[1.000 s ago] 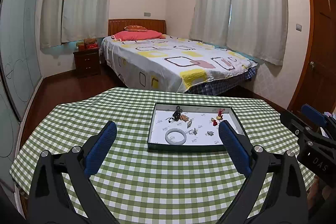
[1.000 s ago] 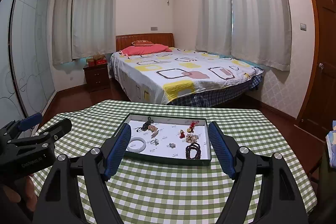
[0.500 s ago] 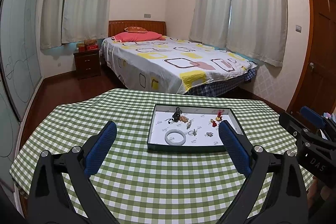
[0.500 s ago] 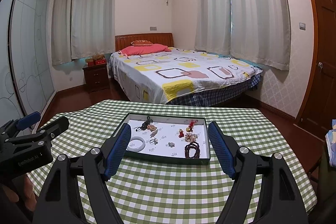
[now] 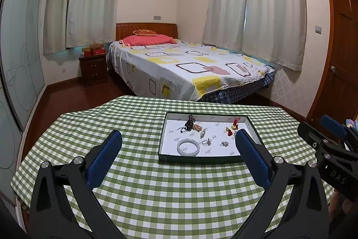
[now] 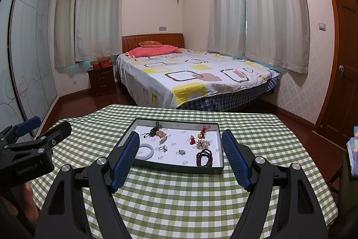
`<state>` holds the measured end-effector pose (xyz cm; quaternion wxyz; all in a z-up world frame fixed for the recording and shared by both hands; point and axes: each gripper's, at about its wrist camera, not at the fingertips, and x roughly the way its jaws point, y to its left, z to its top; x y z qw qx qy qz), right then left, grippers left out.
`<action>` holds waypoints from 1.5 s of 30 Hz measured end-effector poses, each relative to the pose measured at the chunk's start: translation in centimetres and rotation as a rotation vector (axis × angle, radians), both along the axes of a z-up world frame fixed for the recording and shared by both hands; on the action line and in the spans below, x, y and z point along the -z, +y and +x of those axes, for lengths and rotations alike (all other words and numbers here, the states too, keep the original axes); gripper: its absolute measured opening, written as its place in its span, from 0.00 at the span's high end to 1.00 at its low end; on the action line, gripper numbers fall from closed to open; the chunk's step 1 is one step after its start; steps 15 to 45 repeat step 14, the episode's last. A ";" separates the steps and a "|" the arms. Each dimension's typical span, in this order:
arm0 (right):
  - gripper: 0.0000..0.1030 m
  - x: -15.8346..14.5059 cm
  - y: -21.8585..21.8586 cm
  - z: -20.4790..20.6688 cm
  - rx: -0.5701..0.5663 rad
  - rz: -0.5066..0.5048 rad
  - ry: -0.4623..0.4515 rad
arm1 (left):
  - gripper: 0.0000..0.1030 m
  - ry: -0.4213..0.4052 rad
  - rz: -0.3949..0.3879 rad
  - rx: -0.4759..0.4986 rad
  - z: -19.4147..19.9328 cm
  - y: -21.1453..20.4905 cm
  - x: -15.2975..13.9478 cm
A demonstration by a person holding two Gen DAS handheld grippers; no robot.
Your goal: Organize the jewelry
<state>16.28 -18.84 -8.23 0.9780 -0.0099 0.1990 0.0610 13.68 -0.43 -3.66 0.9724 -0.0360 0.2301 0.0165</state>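
A dark green tray [image 5: 199, 160] with a white floor sits on the checked table; it also shows in the right wrist view [image 6: 179, 168]. In it lie a pale jade bangle [image 5: 188, 147], a black knotted pendant [image 5: 189, 122], red charms [image 5: 234, 123], small rings [image 5: 207, 142] and a dark bead bracelet [image 6: 203, 157]. My left gripper [image 5: 177, 141] is open and empty, held above the table in front of the tray. My right gripper [image 6: 180, 139] is open and empty, its fingertips flanking the tray's near edge in view.
The green-and-white checked tablecloth [image 5: 170, 192] covers the table; its edges drop off at left and right. A bed [image 5: 185, 68], a nightstand [image 5: 92, 69] and a wooden door [image 5: 342, 55] stand beyond. The right gripper shows at the left view's right edge [image 5: 329, 149].
Both views have drawn back and lifted slightly, so the tray sits a little lower and farther. Both grippers stay open and empty.
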 end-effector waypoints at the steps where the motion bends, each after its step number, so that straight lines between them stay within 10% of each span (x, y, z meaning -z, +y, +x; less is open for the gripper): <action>1: 0.29 0.0 0.0 0.0 0.000 0.001 0.002 | 0.04 0.009 -0.004 0.005 0.1 0.1 0.1; 45: 0.29 0.7 -0.8 0.4 0.013 0.011 0.023 | 0.04 0.070 -0.035 0.003 1.9 1.2 1.9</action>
